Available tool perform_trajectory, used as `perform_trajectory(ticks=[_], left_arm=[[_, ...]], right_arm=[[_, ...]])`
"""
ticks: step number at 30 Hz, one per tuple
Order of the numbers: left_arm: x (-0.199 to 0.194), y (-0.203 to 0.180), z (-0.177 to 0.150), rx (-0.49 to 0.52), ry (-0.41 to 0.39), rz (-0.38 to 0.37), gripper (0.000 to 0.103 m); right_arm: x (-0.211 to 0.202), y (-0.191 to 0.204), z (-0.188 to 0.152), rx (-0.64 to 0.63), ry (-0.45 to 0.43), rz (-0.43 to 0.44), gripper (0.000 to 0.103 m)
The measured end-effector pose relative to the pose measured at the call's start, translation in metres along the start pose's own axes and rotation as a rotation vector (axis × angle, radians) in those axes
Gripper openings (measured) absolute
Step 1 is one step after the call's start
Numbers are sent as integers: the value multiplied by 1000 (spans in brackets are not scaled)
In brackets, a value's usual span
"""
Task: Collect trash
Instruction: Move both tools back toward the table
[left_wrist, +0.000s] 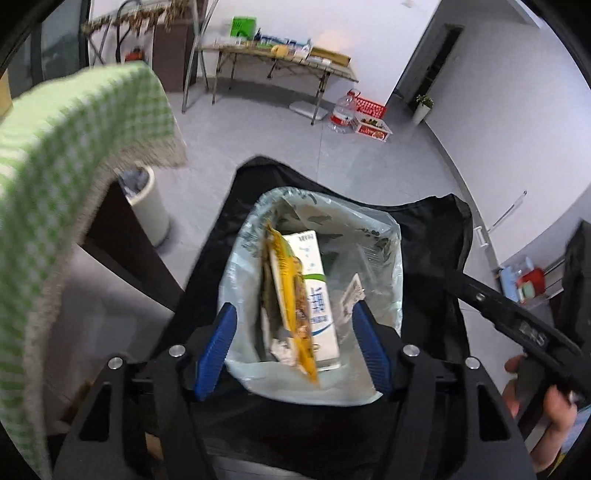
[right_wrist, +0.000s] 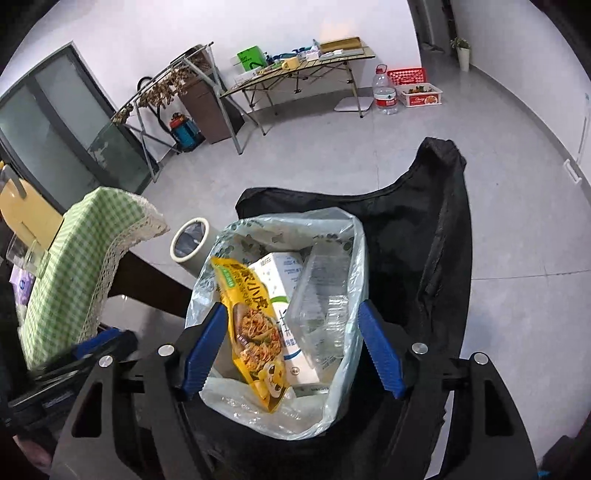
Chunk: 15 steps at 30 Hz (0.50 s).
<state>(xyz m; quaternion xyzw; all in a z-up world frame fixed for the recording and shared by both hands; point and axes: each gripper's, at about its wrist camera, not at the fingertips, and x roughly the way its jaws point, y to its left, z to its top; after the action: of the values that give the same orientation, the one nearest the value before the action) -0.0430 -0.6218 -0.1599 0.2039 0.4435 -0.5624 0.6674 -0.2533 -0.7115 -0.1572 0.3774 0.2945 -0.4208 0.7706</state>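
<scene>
A translucent trash bag lines a black bin below both grippers. Inside it are a yellow snack wrapper, a white milk carton and a clear plastic box. My left gripper is open and empty above the bag mouth. My right gripper is open and empty above the same bag. The right gripper's body also shows at the right of the left wrist view, held by a hand.
A table with a green checked cloth stands to the left. A small white bin sits beside it on the floor. A folding table, a water bottle and a red basket stand by the far wall.
</scene>
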Motion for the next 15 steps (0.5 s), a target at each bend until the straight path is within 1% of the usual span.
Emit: perform_trajectory(ticks=[2,4,7,10,11,13,15], left_arm=[[-17,0,-2,47,-32,41,72],[-35,0,-2,77,-62,73,75],[-66,3,-2,101,-113,103,85],[-109,9,-5,109,-195,121,87],[-121,11,-7,110,-215,131,90],[-147,16,-11,111,-261,146,93],[-177,23,-19,116,-319,162,94]], right_arm=[[-1,6,-1,-16,0,3,70],[-5,16,-1,-41,-6,0,70],[-15,29,1,-68,-22,11,70],[-28,44,5,-95,-50,8,70],[-31,47,6,-99,-59,10,70],[-41,58,9,-112,-80,20,70],[-52,71,13,-129,-107,32,73]])
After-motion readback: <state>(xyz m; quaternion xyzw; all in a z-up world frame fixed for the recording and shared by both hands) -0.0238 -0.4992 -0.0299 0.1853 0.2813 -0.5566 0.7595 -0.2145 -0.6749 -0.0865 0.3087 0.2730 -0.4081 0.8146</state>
